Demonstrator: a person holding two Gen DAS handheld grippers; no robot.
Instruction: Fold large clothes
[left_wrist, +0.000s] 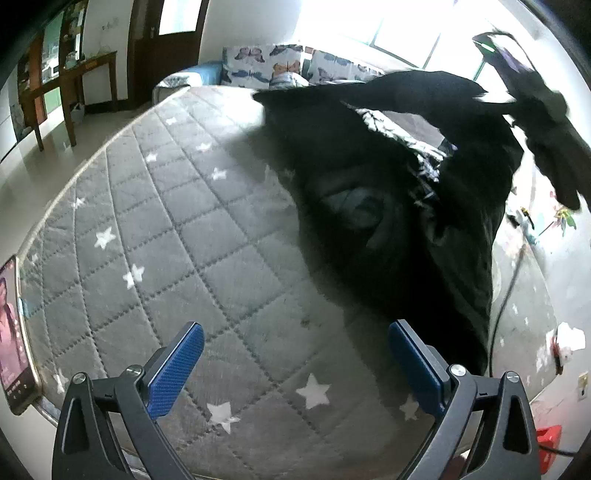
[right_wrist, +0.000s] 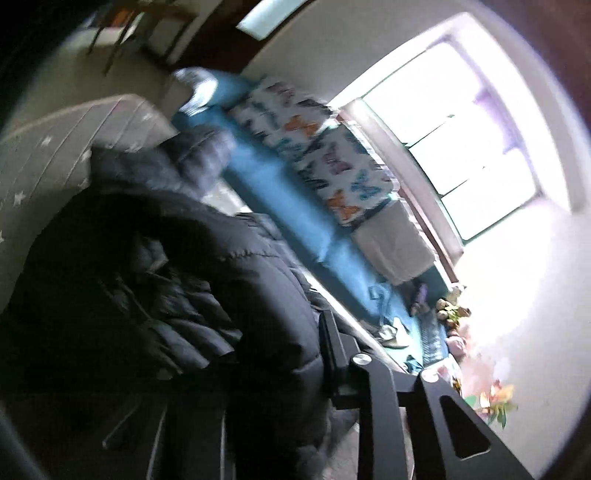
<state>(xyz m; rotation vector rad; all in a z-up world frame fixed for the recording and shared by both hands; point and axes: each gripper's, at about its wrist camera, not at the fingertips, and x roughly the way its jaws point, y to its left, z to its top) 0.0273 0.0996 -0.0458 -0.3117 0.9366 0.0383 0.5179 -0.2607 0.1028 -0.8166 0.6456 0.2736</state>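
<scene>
The black puffer jacket (left_wrist: 388, 206) lies on the star-quilted mattress (left_wrist: 166, 221), one sleeve lifted. The right claw (right_wrist: 314, 350) is clamped on quilted sleeve fabric. The left claw (left_wrist: 295, 365) is spread wide, empty, above bare mattress beside the jacket.

Mattress (left_wrist: 177, 221): grey, quilted, white stars; directly ahead of the left hand-held gripper.
Phone (left_wrist: 13, 336): lit screen, at the mattress edge, far left of it.
Wooden table (left_wrist: 70, 77): far ahead, left.
Butterfly cushions (left_wrist: 258, 64): far ahead, beyond the mattress.
Cable (left_wrist: 506, 291): dark, to the right.
Red item (left_wrist: 548, 439): low right, unclear.
Window (right_wrist: 472, 140): bright, ahead-right of the right hand-held gripper.
</scene>
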